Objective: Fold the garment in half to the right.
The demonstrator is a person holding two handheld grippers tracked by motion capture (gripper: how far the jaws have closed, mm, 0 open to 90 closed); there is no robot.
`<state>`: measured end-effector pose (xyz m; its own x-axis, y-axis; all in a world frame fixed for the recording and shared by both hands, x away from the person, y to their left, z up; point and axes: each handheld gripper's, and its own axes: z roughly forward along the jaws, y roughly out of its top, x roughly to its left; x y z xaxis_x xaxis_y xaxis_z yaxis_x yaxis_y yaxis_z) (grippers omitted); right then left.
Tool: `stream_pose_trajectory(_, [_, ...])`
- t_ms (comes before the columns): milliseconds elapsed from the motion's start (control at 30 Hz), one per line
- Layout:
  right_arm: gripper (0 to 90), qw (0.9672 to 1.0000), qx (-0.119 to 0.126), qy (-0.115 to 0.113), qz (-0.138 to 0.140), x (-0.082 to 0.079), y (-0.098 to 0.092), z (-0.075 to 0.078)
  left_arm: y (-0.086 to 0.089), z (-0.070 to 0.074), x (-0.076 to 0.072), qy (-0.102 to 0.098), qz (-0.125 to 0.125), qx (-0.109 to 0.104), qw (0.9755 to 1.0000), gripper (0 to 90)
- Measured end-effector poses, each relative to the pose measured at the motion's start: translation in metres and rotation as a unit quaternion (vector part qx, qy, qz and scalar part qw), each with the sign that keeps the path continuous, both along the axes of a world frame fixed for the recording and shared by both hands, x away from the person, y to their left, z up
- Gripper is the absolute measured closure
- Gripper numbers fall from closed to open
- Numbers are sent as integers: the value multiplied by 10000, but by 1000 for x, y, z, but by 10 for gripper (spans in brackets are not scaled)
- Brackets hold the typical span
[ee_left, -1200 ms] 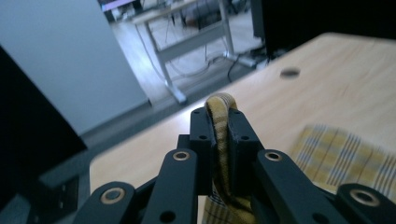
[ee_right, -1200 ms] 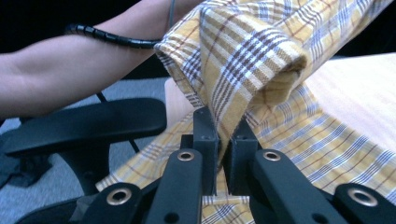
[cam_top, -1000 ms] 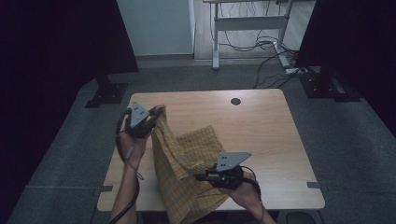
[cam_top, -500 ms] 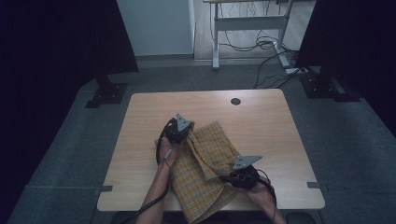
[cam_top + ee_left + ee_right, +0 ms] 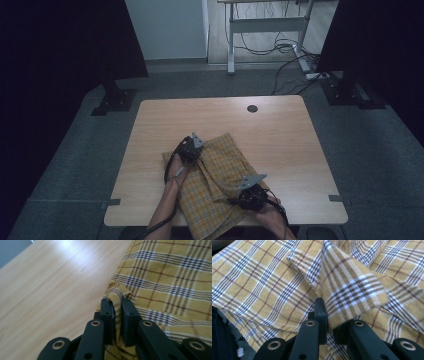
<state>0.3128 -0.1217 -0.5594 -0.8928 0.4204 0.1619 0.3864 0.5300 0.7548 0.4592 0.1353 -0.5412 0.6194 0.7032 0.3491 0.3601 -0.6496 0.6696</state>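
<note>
Moved: both grippers lowered the yellow plaid woven cloth (image 5: 220,185) onto the wooden desk (image 5: 280,135) | left gripper (image 5: 117,305), right gripper (image 5: 327,305) clenched on cloth edges | cloth near-centre, overhanging near edge | risk: releasing leaves bunched folds.

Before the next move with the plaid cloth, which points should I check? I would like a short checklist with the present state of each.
1. Left gripper shut on an edge fold of the plaid cloth: ok.
2. Right gripper shut on a fold of the cloth: ok, though one jaw is covered by fabric.
3. Cloth lying on the table: partly; its near end hangs over the front edge.
4. Cloth flat: not ok; folds and wrinkles between the grippers.
5. Bare tabletop beyond the cloth for spreading: ok.
6. Which corners are held: cannot tell.
</note>
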Motion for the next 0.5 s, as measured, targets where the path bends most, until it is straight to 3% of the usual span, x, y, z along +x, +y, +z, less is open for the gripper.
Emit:
stream_pose_trajectory(200, [832,9994,3,6,341,-13,26,0,24,1,-16,151,57,-131,9998,817])
stream_pose_trajectory(300, [835,9986,-55,-82,512,-19,38,1,36,1,-23,128,119,-140,9997,817])
stream_pose_trajectory(400, [850,9981,-26,-299,544,-25,45,8,48,11,-30,-74,236,-107,9996,820])
stream_pose_trajectory(500, [854,9964,288,-500,623,-31,50,28,58,38,-38,-392,289,-172,9987,828])
